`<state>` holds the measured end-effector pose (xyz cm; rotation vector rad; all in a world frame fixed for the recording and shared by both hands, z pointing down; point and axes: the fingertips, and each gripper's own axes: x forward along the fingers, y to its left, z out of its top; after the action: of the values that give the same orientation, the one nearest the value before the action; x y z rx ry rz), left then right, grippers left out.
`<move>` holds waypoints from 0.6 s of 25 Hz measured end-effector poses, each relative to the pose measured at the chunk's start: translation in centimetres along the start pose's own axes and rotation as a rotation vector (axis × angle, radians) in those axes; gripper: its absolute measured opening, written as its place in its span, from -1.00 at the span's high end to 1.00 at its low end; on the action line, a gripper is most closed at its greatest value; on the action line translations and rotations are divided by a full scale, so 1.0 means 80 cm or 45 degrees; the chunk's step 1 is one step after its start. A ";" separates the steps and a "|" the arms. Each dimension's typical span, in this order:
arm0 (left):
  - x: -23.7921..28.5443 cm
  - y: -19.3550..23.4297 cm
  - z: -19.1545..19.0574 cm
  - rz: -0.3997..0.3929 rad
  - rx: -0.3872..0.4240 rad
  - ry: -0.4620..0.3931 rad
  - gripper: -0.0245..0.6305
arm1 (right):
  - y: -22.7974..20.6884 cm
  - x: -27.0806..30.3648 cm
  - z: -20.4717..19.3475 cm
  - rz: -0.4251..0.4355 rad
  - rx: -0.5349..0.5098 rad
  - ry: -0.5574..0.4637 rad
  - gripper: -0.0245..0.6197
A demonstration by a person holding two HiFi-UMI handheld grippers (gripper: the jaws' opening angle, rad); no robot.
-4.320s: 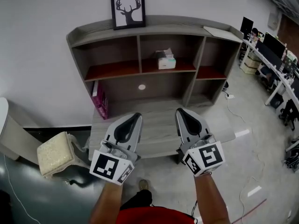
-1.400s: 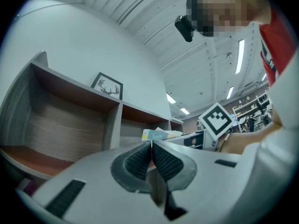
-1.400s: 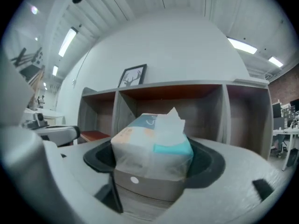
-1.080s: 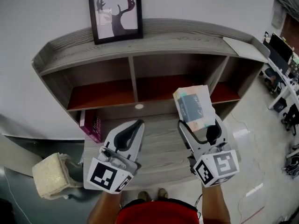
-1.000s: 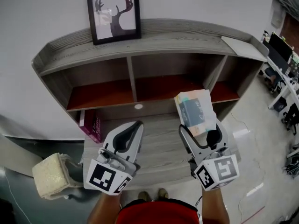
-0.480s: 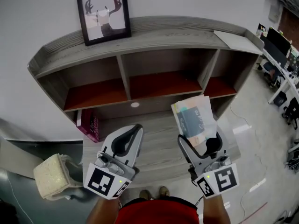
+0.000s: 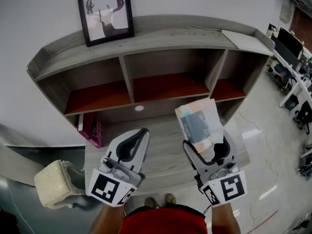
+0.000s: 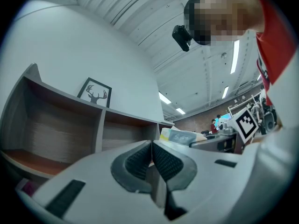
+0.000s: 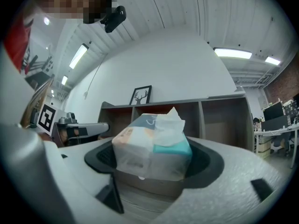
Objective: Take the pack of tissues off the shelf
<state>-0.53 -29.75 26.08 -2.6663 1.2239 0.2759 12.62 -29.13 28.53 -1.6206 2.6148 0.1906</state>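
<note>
Two jaws of right gripper [image 7: 206,146] clamped on pack [image 7: 199,123], pads against its sides, loose tissue sticking from top. Held in air, clear of shelf [image 7: 161,34], before its right-hand bays, over desk [image 7: 165,152] toward right edge. Left gripper [image 7: 138,133] alongside over desk's left part, jaws pressed together, nothing between. Framed print [image 7: 105,12] on shelf top, left end. Magenta book [image 7: 92,130] upright at desk's back left corner.

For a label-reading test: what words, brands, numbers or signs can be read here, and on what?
tissue pack: script word on its dark panel, too blurred to read.
pink book: print too small to read.
picture: deer's head, no words.
left cube, right cube: square markers, no letters.
</note>
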 end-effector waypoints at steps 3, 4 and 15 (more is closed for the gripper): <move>-0.001 0.000 0.000 0.004 -0.002 0.004 0.89 | 0.001 0.000 0.000 0.005 0.004 -0.001 -0.30; -0.001 0.000 0.000 0.004 -0.002 0.005 0.89 | 0.001 0.000 0.001 0.006 0.005 0.000 -0.30; 0.001 0.002 -0.002 -0.006 -0.010 0.003 0.89 | 0.000 0.002 -0.004 -0.004 0.016 0.019 -0.30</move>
<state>-0.61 -29.96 26.17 -2.6765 1.2191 0.2775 12.57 -29.30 28.85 -1.6283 2.6185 0.1624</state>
